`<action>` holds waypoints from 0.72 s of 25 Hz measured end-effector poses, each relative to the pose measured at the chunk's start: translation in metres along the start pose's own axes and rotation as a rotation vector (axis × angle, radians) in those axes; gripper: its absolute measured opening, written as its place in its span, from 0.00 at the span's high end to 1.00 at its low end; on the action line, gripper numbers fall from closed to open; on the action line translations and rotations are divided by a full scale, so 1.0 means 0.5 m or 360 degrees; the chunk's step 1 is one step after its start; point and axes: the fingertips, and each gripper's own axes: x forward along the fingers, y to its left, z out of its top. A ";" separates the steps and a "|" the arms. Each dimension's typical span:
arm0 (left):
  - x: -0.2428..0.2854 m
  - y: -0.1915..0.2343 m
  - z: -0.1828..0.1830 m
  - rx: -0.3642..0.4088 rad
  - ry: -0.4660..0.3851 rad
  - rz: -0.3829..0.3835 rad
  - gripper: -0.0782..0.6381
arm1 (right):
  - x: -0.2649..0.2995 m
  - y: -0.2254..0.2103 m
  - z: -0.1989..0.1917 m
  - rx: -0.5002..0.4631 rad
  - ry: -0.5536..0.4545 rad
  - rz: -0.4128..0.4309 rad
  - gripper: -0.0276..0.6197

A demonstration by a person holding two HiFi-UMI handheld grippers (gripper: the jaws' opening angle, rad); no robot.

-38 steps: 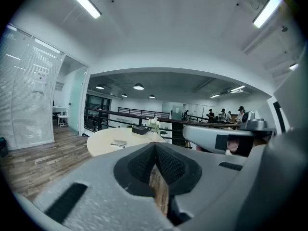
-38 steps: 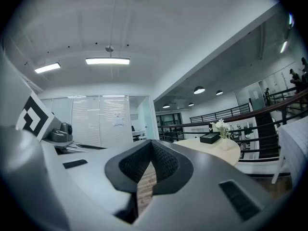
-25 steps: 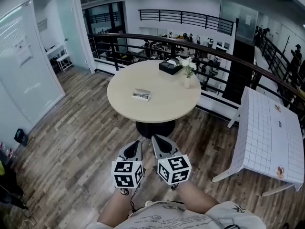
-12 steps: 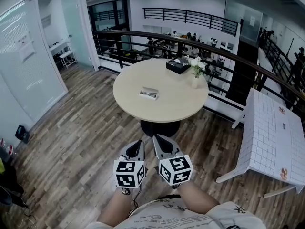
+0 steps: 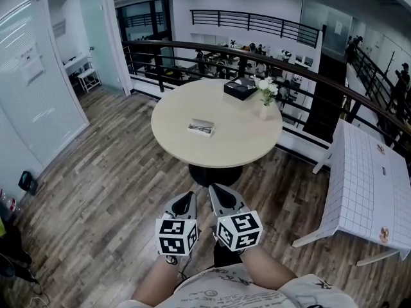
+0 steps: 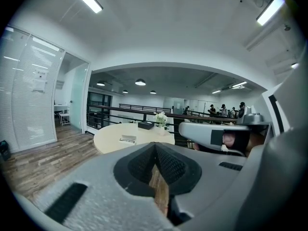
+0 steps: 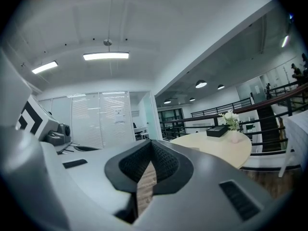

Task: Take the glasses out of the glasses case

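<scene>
Round table (image 5: 247, 149) is seen up at 12 o'clock, well apart from both grippers. Left gripper (image 5: 185, 200) and right gripper (image 5: 220, 195) are held side by side at 6 o'clock, jaws pressed together on nothing. Glasses case (image 5: 201, 128) is parked on the tabletop, toward its 9 o'clock side.

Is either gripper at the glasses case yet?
No. The left gripper and right gripper hang over the floor, short of the table where the case lies untouched.
</scene>
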 end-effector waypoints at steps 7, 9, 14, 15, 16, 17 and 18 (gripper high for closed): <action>0.063 0.042 -0.002 -0.0005 0.0009 0.0019 0.87 | 0.077 -0.043 -0.003 0.0014 -0.0015 0.0028 0.94; 0.064 0.057 -0.007 -0.0002 0.0011 0.0022 0.87 | 0.090 -0.031 -0.011 0.0008 -0.0013 0.0046 0.93; 0.134 0.090 0.010 0.0026 0.0023 0.0024 0.87 | 0.157 -0.074 -0.016 0.0033 -0.0005 0.0046 0.94; 0.142 0.097 0.011 0.0027 0.0025 0.0023 0.87 | 0.169 -0.079 -0.019 0.0038 0.0002 0.0042 0.94; 0.147 0.104 0.009 0.0025 0.0029 0.0022 0.87 | 0.177 -0.081 -0.024 0.0041 0.0008 0.0040 0.93; 0.153 0.110 0.005 0.0023 0.0034 0.0022 0.87 | 0.186 -0.082 -0.029 0.0043 0.0012 0.0041 0.93; 0.159 0.116 0.003 0.0025 0.0039 0.0022 0.87 | 0.195 -0.084 -0.033 0.0043 0.0014 0.0044 0.93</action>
